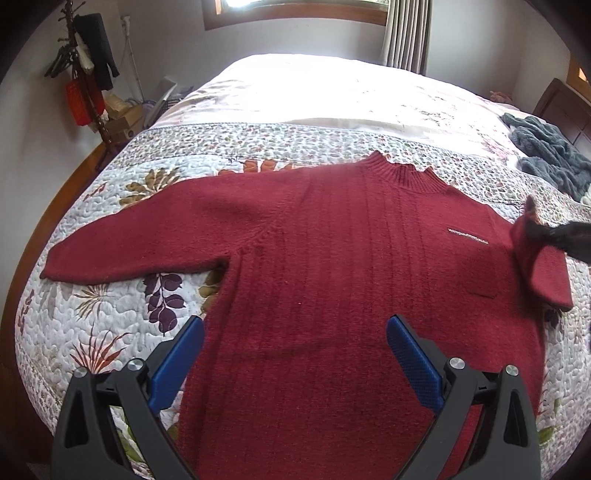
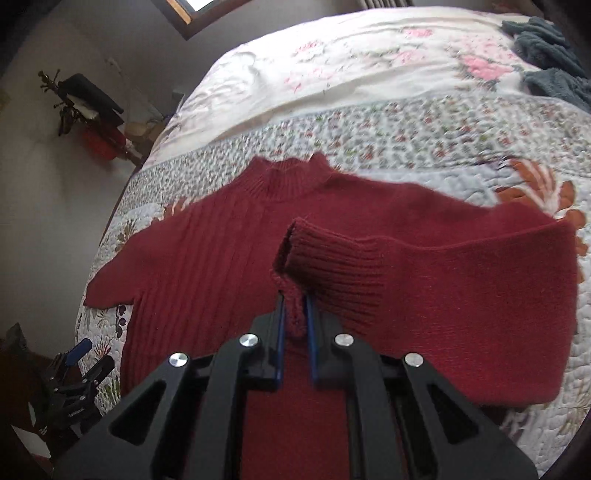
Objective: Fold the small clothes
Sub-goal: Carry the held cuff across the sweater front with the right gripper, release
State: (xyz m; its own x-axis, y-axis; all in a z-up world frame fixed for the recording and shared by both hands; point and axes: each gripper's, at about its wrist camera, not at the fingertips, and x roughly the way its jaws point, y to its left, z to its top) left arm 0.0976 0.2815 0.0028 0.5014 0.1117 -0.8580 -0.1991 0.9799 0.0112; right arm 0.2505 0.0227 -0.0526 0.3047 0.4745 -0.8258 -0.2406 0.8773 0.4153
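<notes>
So there's a dark red knit sweater (image 1: pixel 314 258) lying flat on the bed, front up, collar pointing toward the far end. It's got a short ribbed mock-neck collar (image 1: pixel 402 173), vertical ribs down the body and a small pale label (image 1: pixel 467 236) on the chest. One sleeve (image 1: pixel 136 236) is stretched straight out to the side on the quilt. The other sleeve (image 2: pixel 443 288) is doubled back over the body, and its ribbed cuff (image 2: pixel 295 266) is pinched between the blue pads of the right gripper (image 2: pixel 295 314), which is clamped tight on it just above the chest. The left gripper (image 1: pixel 295 339) hovers over the lower part of the sweater with its fingers (image 1: pixel 181 362) spread wide and nothing between them.

The bed is covered by a quilt (image 1: pixel 110 325) with a leaf and flower print on white, then a band of tiny florals, then a paler floral sheet (image 2: pixel 332 66) further up, washed out by window light. A grey-blue fuzzy blanket (image 1: pixel 546 151) is bunched near the far corner on the right.

Room-wise: pale walls, a wood-framed window (image 1: pixel 295 11) with grey curtains (image 1: pixel 406 33), a coat rack (image 1: pixel 85 74) with dark clothes and something red on it in the left corner, and some boxes and clutter (image 1: pixel 125 118) beside it on the floor.
</notes>
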